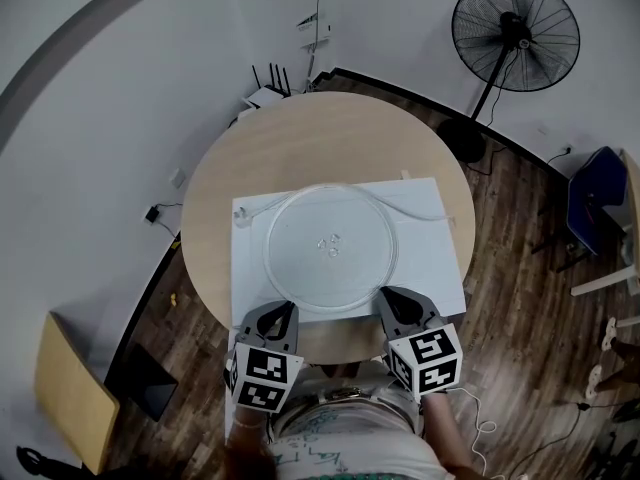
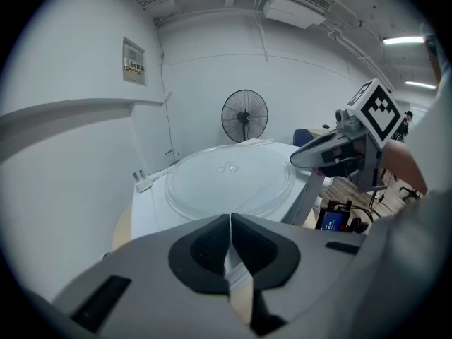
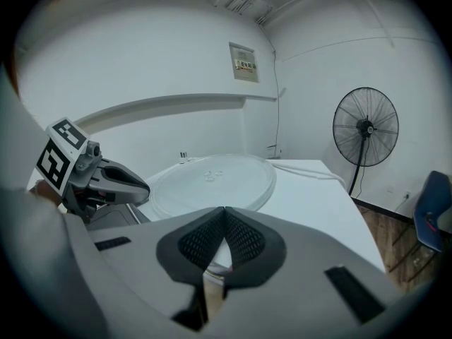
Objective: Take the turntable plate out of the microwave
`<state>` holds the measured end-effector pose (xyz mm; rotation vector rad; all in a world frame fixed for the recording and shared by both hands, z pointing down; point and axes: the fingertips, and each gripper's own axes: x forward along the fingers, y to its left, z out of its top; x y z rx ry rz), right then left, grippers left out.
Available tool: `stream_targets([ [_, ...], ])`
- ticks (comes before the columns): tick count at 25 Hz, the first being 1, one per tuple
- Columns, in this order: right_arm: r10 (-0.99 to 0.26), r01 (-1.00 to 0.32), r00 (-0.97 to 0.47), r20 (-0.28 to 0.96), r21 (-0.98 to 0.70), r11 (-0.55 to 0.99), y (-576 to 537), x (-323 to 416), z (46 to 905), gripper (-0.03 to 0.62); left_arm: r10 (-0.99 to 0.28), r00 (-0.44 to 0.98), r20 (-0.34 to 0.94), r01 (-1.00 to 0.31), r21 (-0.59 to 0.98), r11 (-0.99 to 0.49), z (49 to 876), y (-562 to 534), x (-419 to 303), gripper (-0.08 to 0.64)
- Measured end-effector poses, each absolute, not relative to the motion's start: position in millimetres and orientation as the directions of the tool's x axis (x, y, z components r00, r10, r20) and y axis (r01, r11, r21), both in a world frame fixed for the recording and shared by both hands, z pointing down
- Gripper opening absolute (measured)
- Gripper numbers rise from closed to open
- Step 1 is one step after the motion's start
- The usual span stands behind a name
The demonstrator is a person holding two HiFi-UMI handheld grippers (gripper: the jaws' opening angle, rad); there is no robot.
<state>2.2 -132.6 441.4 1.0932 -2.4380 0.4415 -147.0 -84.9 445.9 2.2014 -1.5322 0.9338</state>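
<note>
A round wooden tabletop point(image 1: 300, 133) is carrying a white microwave point(image 1: 436, 273), and a black pedestal fan point(image 1: 515, 33) is standing on the floor at the far right. The clear glass turntable plate point(image 1: 330, 268) is lying flat on the microwave's top, outside the oven, with a white power cord point(image 1: 420, 208) curling along its far side. The left gripper point(image 1: 284, 311) and the right gripper point(image 1: 392, 298) are hovering at the plate's near rim, each with its fingers pressed together and nothing showing between them.
</note>
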Motion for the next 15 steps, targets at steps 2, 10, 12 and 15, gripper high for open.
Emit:
stream_targets([
  [2, -0.623, -0.761, -0.600, 0.502, -0.116, 0.639, -132, 2, 441, -0.009, -0.725, 0.224, 0.652, -0.920, -0.105, -0.378, 446, -84, -147, 0.020],
  [10, -0.613, -0.725, -0.664, 0.428, -0.169, 0.667, -131, -2, 424, -0.009, -0.756, 0.224, 0.615, -0.943, -0.058, -0.326, 442, -78, -149, 0.020],
  [12, -0.625, -0.717, -0.671, 0.398, -0.136, 0.684, -133, -4, 418, -0.009, -0.776, 0.221, 0.590, -0.949, -0.052, -0.310, 437, -78, -149, 0.020],
  [15, -0.643, -0.703, -0.677, 0.358, -0.057, 0.709, -136, -7, 410, -0.009, -0.807, 0.216, 0.550, -0.955, -0.054, -0.292, 430, -77, -146, 0.020],
])
